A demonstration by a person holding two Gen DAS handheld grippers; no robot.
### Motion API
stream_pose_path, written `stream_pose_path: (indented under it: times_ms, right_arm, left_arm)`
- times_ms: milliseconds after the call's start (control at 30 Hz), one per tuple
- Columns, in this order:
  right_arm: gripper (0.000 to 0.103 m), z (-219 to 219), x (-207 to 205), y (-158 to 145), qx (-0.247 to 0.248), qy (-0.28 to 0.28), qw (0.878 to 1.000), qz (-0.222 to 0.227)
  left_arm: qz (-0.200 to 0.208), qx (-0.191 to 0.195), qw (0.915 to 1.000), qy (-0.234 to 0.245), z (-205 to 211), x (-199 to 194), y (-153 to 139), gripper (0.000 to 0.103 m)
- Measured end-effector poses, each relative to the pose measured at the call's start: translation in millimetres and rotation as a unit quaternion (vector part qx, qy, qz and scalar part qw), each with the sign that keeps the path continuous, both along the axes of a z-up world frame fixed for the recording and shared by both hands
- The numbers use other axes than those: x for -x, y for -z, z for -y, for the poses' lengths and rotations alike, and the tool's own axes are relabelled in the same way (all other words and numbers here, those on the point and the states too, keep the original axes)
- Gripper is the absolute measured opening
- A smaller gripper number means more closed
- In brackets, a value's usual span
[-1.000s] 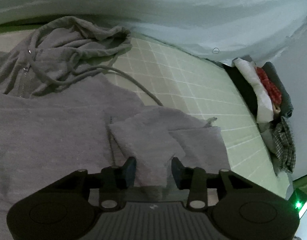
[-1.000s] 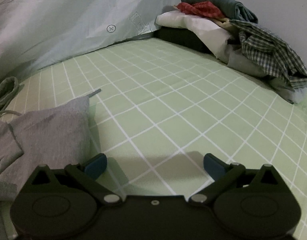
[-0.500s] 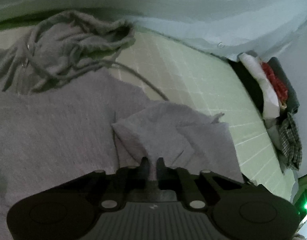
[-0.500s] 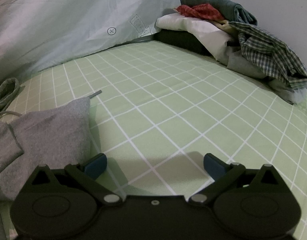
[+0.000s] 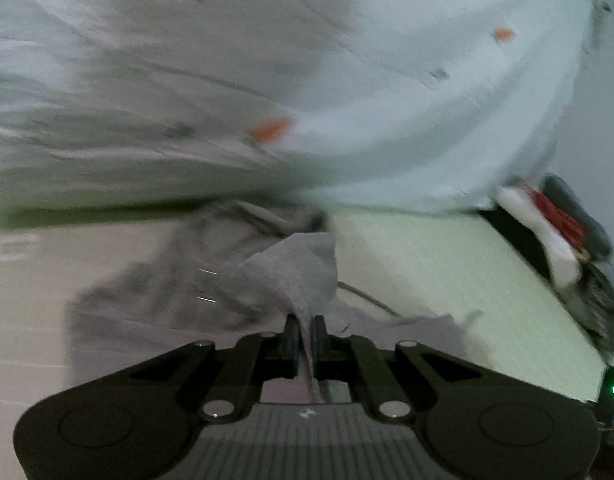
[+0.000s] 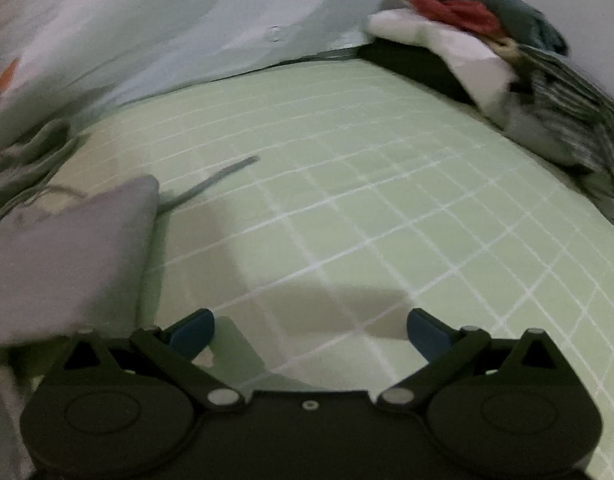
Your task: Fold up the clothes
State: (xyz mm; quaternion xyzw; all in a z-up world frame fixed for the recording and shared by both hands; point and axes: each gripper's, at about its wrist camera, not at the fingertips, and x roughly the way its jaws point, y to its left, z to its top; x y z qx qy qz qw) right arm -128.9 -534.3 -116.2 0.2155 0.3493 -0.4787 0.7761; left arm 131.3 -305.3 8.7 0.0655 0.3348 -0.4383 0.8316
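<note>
A grey hoodie [image 5: 179,288] lies spread on the green checked bed sheet [image 5: 447,264]. My left gripper [image 5: 303,332] is shut on a fold of the hoodie's grey cloth [image 5: 303,272] and holds it lifted above the rest of the garment; the view is blurred. In the right wrist view, part of the hoodie [image 6: 67,248] lies at the left with a drawstring [image 6: 215,180] trailing onto the sheet [image 6: 347,208]. My right gripper [image 6: 309,326] is open and empty, low over the bare sheet to the right of the hoodie.
A pile of other clothes [image 6: 487,40], white, red, dark green and plaid, sits at the far right of the bed and also shows in the left wrist view [image 5: 563,240]. A pale printed fabric wall [image 5: 347,80] rises behind the bed.
My left gripper shut on the hoodie's cloth and has lifted it, tilting up fast. The right gripper has shifted slightly; the hoodie edge beside it has risen.
</note>
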Motion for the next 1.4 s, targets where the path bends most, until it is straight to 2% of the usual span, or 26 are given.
stream_pose_path:
  times_ms: [100, 233, 300, 367, 400, 467, 500, 600, 733, 800, 900, 1033, 1100, 1200, 1233, 1300, 1400]
  right_arm:
    - [0.103, -14.0, -15.1, -4.4, 0.007, -0.038, 0.999, -0.005]
    - [0.103, -29.8, -30.2, -13.5, 0.013, -0.086, 0.996, -0.001]
    - [0.103, -36.9, -36.6, -17.4, 0.019, -0.107, 0.994, -0.003]
    - [0.103, -42.1, -43.7, -19.3, 0.022, -0.128, 0.991, -0.008]
    - [0.103, -43.7, -46.0, -19.8, 0.02, -0.134, 0.991, -0.009]
    - [0.103, -46.3, -49.6, -20.4, 0.014, -0.144, 0.989, -0.01]
    - [0.103, -46.5, -50.9, -20.8, 0.011, -0.145, 0.989, -0.01]
    - [0.103, -46.0, -53.9, -22.2, 0.005, -0.146, 0.989, -0.011]
    - [0.103, -42.4, -60.8, -23.0, -0.004, -0.145, 0.989, -0.012]
    - [0.103, -41.9, -65.1, -23.2, -0.006, -0.149, 0.989, -0.014]
    - [0.103, -42.9, -71.3, -23.1, -0.008, -0.158, 0.987, -0.019]
    - [0.103, -46.0, -74.7, -20.0, -0.011, -0.168, 0.985, -0.034]
    - [0.103, -46.9, -74.5, -18.4, -0.013, -0.168, 0.985, -0.04]
    - [0.103, -47.2, -74.3, -15.8, -0.017, -0.168, 0.984, -0.049]
    - [0.103, -47.3, -74.4, -15.0, -0.018, -0.167, 0.984, -0.051]
    - [0.103, -48.4, -75.0, -14.2, -0.017, -0.17, 0.984, -0.055]
    - [0.103, -50.7, -76.1, -13.8, -0.014, -0.175, 0.983, -0.06]
  left_arm:
    - [0.015, 0.005, 0.9983, -0.057, -38.1, -17.8, -9.0, 0.006]
    - [0.019, -0.003, 0.9893, -0.145, -87.0, -48.4, -6.5, 0.006]
    - [0.017, -0.009, 0.9815, -0.19, -108.8, -64.2, 2.4, 0.006]
    - [0.008, -0.034, 0.9726, -0.23, -122.3, -78.5, 17.5, 0.007]
    - [0.003, -0.046, 0.9672, -0.25, -128.9, -85.6, 25.1, 0.011]
    - [-0.016, -0.064, 0.9553, -0.288, -141.1, -96.2, 39.2, 0.011]
    - [-0.023, -0.061, 0.951, -0.302, -146.2, -97.1, 42.9, 0.012]
    - [-0.042, -0.037, 0.9484, -0.312, -152.8, -92.5, 48.4, 0.02]
    - [-0.047, -0.04, 0.9606, -0.271, -137.6, -81.4, 58.2, 0.035]
    - [-0.041, -0.05, 0.9675, -0.245, -129.0, -76.2, 63.8, 0.048]
    - [-0.037, -0.068, 0.9711, -0.226, -115.6, -75.2, 75.1, 0.053]
    - [-0.041, -0.088, 0.9694, -0.225, -109.8, -78.5, 92.8, 0.055]
    - [-0.039, -0.086, 0.969, -0.228, -112.8, -77.9, 95.9, 0.059]
    - [-0.041, -0.081, 0.9672, -0.237, -120.6, -81.9, 99.3, 0.06]
    - [-0.042, -0.08, 0.9662, -0.242, -123.0, -84.1, 100.2, 0.061]
    - [-0.036, -0.089, 0.9585, -0.269, -128.7, -89.4, 102.4, 0.059]
    - [-0.036, -0.088, 0.9269, -0.363, -150.6, -98.4, 100.3, 0.059]
